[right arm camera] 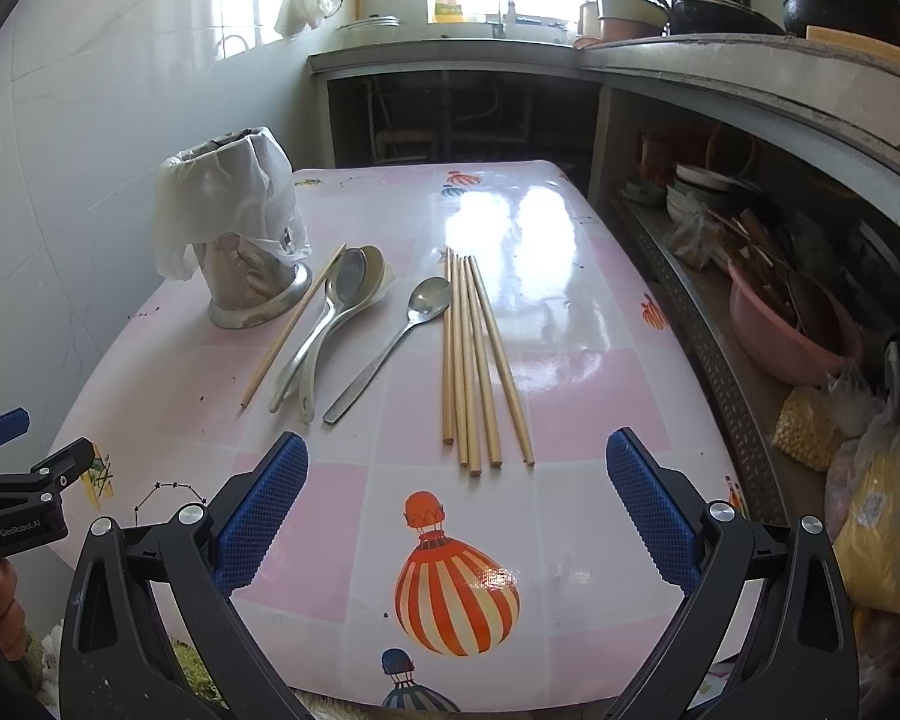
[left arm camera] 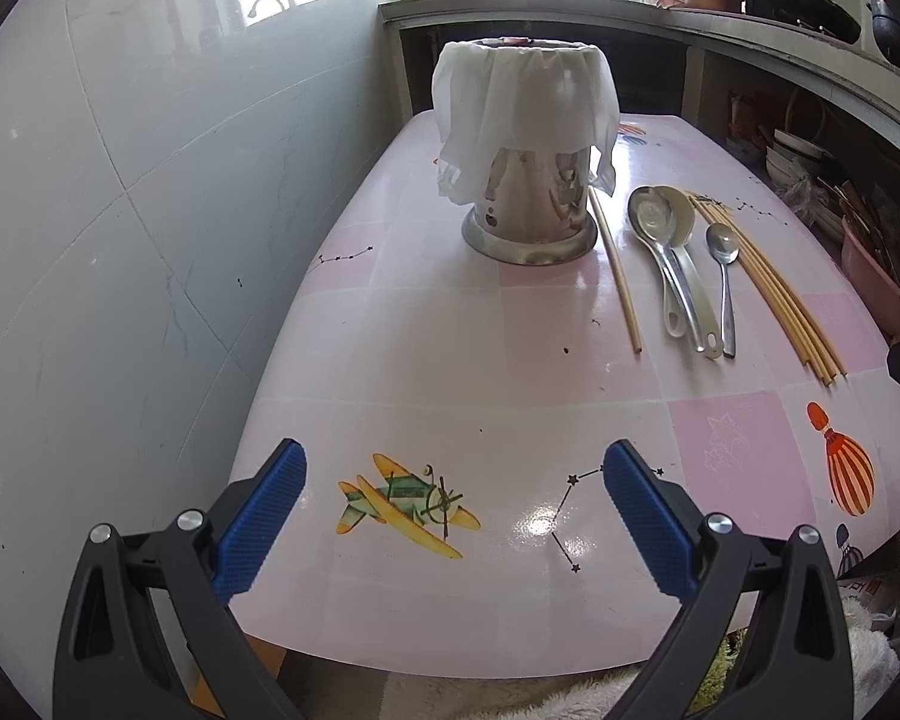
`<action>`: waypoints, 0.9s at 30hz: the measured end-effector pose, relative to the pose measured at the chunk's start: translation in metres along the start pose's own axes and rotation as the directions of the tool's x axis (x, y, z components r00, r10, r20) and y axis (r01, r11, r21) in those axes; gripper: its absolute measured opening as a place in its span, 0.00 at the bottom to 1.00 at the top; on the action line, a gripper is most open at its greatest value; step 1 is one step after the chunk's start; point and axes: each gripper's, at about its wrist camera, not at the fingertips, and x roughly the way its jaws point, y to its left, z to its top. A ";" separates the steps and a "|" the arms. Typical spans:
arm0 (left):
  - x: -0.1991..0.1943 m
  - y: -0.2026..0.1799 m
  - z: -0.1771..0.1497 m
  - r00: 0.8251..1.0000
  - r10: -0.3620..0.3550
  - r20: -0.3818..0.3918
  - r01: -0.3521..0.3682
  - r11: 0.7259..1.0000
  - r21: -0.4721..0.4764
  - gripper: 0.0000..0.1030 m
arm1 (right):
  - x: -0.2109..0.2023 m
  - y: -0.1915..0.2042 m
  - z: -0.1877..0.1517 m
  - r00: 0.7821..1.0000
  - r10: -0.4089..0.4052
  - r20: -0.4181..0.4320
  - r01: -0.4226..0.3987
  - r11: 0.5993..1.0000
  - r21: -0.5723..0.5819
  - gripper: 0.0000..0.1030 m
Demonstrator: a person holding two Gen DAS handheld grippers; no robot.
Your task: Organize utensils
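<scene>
Evidently nothing has been picked up yet: both tools hang over the near edge of the desk (right arm camera: pixel 570 324) with their blue pads spread wide and nothing between them. The left tool (left arm camera: pixel 453 516) hovers above the printed aeroplane, pointing toward the metal holder (left arm camera: pixel 528 216), which stands upright at the far left of the desk beside the tiled wall. A white plastic bag (left arm camera: pixel 522 108) is draped over the holder's rim and hangs down its sides, probably as a liner; whether the holder's mouth is free under it cannot be told from these views.

The right tool (right arm camera: pixel 456 510) sits above the striped balloon print, roughly in line with the bundle of chopsticks (right arm camera: pixel 474 360), whose near ends lie just ahead of it. That looks like a sensible starting point, since five sticks lie side by side, close together, and could be pinched as a group.

Left of the bundle lies a single steel spoon (right arm camera: pixel 390 348), then two larger spoons (right arm camera: pixel 330 324) nested one on the other, then a lone chopstick (right arm camera: pixel 294 324) whose far end lies just beside the holder's base. All handles point toward the person, which favours a grasp at the handle end and a bowl-up drop into the holder.
</scene>
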 end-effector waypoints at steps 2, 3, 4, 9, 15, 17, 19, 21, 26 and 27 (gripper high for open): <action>0.000 0.000 -0.001 1.000 0.001 0.000 -0.001 1.000 -0.001 0.95 | 0.000 0.000 0.000 1.000 -0.001 0.002 0.001 1.000 -0.001 0.92; 0.000 0.000 0.000 1.000 0.001 0.000 -0.001 1.000 -0.001 0.95 | 0.000 0.000 0.000 1.000 -0.002 0.002 0.002 1.000 0.000 0.92; 0.000 0.000 0.000 1.000 0.000 0.000 0.000 1.000 -0.001 0.95 | 0.000 0.000 0.000 1.000 -0.001 0.002 0.001 1.000 0.001 0.92; 0.000 0.000 -0.001 1.000 0.002 0.000 -0.002 1.000 -0.002 0.95 | 0.000 -0.001 -0.001 1.000 0.000 -0.001 0.000 1.000 0.002 0.92; -0.001 0.001 -0.002 1.000 0.007 0.003 -0.007 1.000 -0.014 0.95 | 0.002 -0.001 -0.003 1.000 0.005 -0.007 -0.005 1.000 0.001 0.92; -0.001 0.001 -0.002 1.000 0.009 0.004 -0.009 1.000 -0.016 0.95 | 0.002 -0.001 -0.003 1.000 0.006 -0.011 -0.006 1.000 0.002 0.92; -0.002 0.001 -0.002 1.000 0.010 0.004 -0.010 1.000 -0.018 0.95 | 0.002 -0.002 -0.003 1.000 0.007 -0.013 -0.007 1.000 0.003 0.92; -0.002 0.001 -0.002 1.000 0.011 0.005 -0.011 1.000 -0.017 0.95 | 0.002 -0.002 -0.003 1.000 0.006 -0.015 -0.006 1.000 0.003 0.92; -0.001 0.001 -0.002 1.000 0.010 0.004 -0.010 1.000 -0.018 0.95 | 0.004 -0.003 -0.004 1.000 0.008 -0.022 -0.008 1.000 0.006 0.92; -0.002 0.001 -0.002 1.000 0.011 0.004 -0.011 1.000 -0.018 0.95 | 0.004 -0.003 -0.004 1.000 0.009 -0.024 -0.008 1.000 0.007 0.92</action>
